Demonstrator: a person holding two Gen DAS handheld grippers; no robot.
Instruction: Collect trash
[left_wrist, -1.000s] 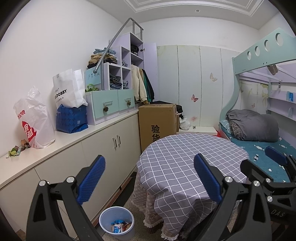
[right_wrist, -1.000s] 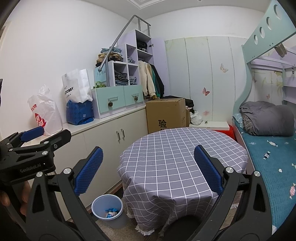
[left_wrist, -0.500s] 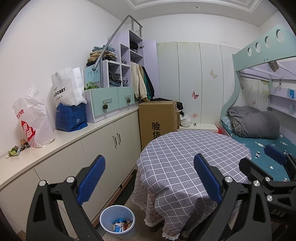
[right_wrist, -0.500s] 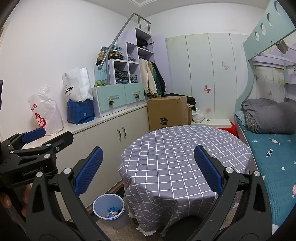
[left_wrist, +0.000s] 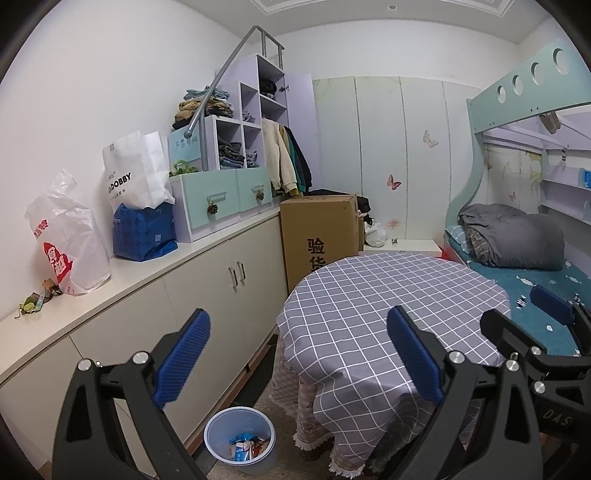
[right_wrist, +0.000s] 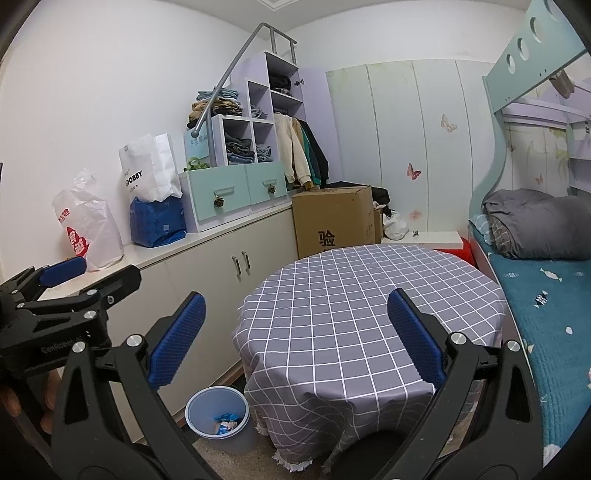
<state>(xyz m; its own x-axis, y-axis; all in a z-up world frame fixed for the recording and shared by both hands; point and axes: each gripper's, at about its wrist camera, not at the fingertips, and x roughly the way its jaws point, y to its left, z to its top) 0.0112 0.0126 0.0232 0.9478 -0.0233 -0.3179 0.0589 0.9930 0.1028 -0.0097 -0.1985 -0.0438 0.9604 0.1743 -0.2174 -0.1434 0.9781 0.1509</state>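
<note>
Left hand-held gripper (left_wrist: 299, 354) open; white bag (left_wrist: 135, 171) reads "DOBBY".

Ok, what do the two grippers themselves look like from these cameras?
Both match: the left gripper and right gripper have black angular frames with silver bolts and two fingers faced with ribbed blue pads. Pale lettering is moulded on the bodies, partly readable as "GenRobot" on the left one. No cables or sleeves show.

Even, soft indoor light; sharp focus; strong fisheye bending, dark corners
</note>
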